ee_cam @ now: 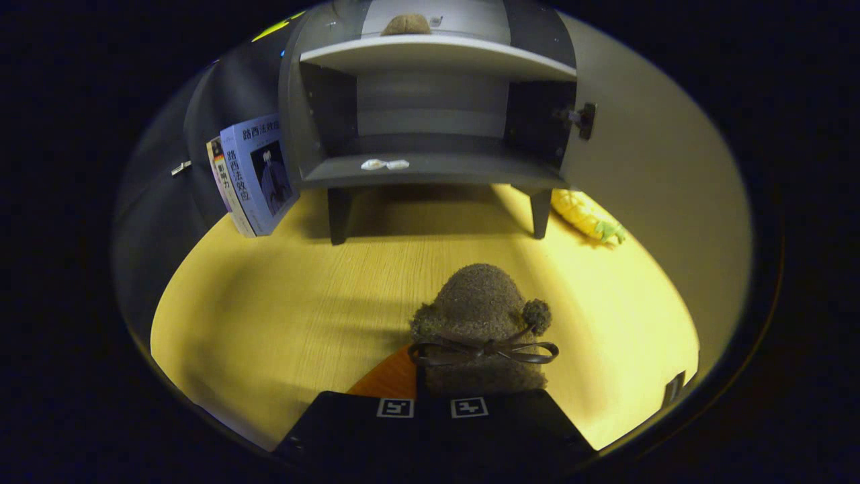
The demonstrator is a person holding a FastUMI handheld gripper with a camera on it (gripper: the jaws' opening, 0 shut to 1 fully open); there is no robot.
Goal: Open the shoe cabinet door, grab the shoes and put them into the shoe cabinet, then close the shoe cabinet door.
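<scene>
A brown fuzzy shoe (480,309) with a dark bow and a pompom sticks out forward from between my fingers, lifted over the wooden table (269,316). My gripper (431,398) is shut on its heel end. Beyond the shoe stands the dark shoe cabinet (430,114) on short legs, its door (652,175) swung open to the right. The lower compartment holds a small white scrap (384,164) at its front edge. A second brown shoe (406,25) rests on the level above the white shelf (437,54).
Two books (255,175) lean against the cabinet's left side. A yellow plush fruit with green leaves (588,216) lies by the right leg, under the open door. An orange patch (390,380) shows just left of my fingers.
</scene>
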